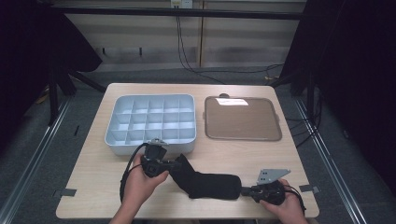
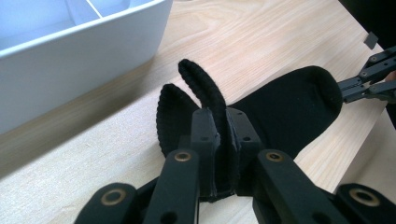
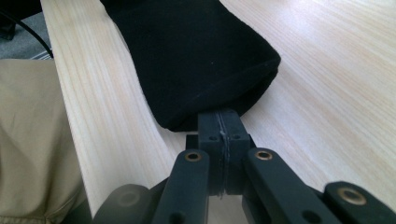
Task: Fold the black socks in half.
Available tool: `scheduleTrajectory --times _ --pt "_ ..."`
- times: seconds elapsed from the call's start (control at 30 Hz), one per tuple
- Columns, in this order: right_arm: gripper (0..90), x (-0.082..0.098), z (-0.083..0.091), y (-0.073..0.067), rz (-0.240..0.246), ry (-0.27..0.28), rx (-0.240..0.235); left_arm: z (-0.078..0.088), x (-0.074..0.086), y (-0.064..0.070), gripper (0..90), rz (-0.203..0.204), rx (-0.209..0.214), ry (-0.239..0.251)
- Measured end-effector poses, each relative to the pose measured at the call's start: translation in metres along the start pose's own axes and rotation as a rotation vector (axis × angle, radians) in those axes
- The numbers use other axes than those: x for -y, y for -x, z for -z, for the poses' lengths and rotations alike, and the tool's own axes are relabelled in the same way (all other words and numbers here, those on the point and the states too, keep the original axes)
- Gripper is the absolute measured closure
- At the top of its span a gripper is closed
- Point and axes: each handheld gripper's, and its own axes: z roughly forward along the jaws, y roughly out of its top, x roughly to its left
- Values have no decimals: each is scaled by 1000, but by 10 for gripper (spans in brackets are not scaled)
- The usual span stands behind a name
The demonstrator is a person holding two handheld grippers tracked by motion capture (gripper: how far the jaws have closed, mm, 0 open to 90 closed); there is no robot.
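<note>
Black knitted sock [image 1: 205, 183] stretched flat along the near edge of the pale wooden bench [image 1: 93, 177], probably held taut for folding. Left gripper [image 2: 215, 122] clamped on the ribbed cuff, right gripper [image 3: 224, 122] pinched tight on the toe. Behind, a white compartmented plastic tray [image 1: 152, 122].

sock toe [image 3: 205, 107] hidden – perhaps pinched, organiser [image 2: 70, 56] cropped

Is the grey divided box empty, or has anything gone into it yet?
Empty, as far as shown: in the high view every compartment of the divided box is bare. The black sock lies on the table, held between both grippers.
</note>
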Motion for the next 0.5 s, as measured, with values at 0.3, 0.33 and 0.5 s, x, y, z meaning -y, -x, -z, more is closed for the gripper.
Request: scheduleTrajectory --times 0.3,0.33,0.5 --pt "896 -6 -6 -2 15 -4 -3 5 -3 3 829 0 9 9" --pt "896 -6 -6 -2 17 -6 0 6 -4 4 829 -1 9 11" --pt "896 -8 -9 -4 17 -3 4 7 -7 9 829 -10 14 14"
